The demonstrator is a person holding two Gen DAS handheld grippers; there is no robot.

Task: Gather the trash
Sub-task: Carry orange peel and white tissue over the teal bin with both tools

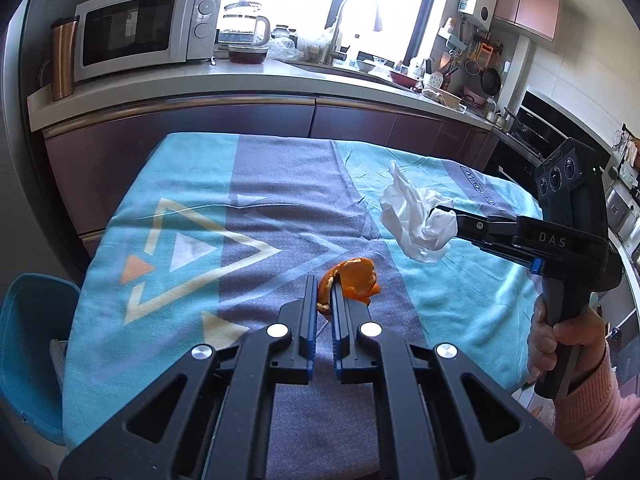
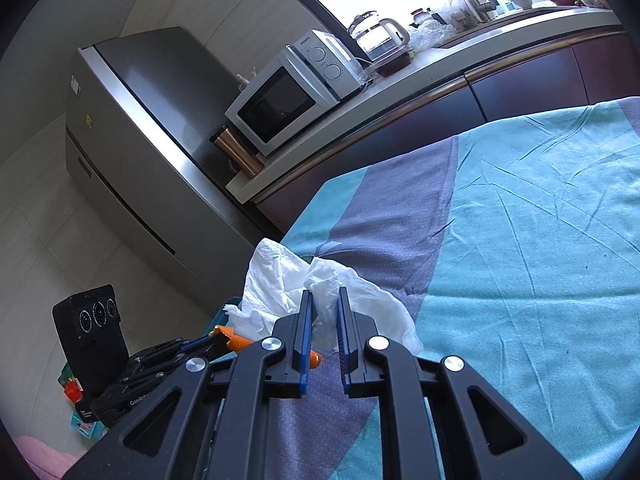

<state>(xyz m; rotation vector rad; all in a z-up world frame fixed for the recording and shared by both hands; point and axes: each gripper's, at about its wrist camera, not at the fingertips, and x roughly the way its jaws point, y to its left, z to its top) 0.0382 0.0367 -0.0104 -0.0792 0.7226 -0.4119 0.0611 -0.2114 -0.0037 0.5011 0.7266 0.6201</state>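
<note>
Orange peel (image 1: 352,280) pinched between the nearly closed fingers of the left gripper (image 1: 323,282), lifted just above the grey stripe of the tablecloth (image 1: 192,184), near its front edge. Gripped by one curled edge, likely so the rest hangs free and drops cleanly on release. Crumpled white tissue (image 1: 416,220) clamped in the right gripper (image 2: 323,296), fingers drawn in tight on a fold of paper, held up off the tablecloth to the right of the peel and farther back. From the right wrist view, tissue (image 2: 288,284) bunched ahead of the fingertips, with the peel (image 2: 240,342) and the other gripper just beyond the cloth's left edge. Both scraps raised rather than resting, presumably ready for carrying off together. Blue bin (image 1: 32,344) low beside the left edge of the tablecloth, probably the place for both; contents not visible.
</note>
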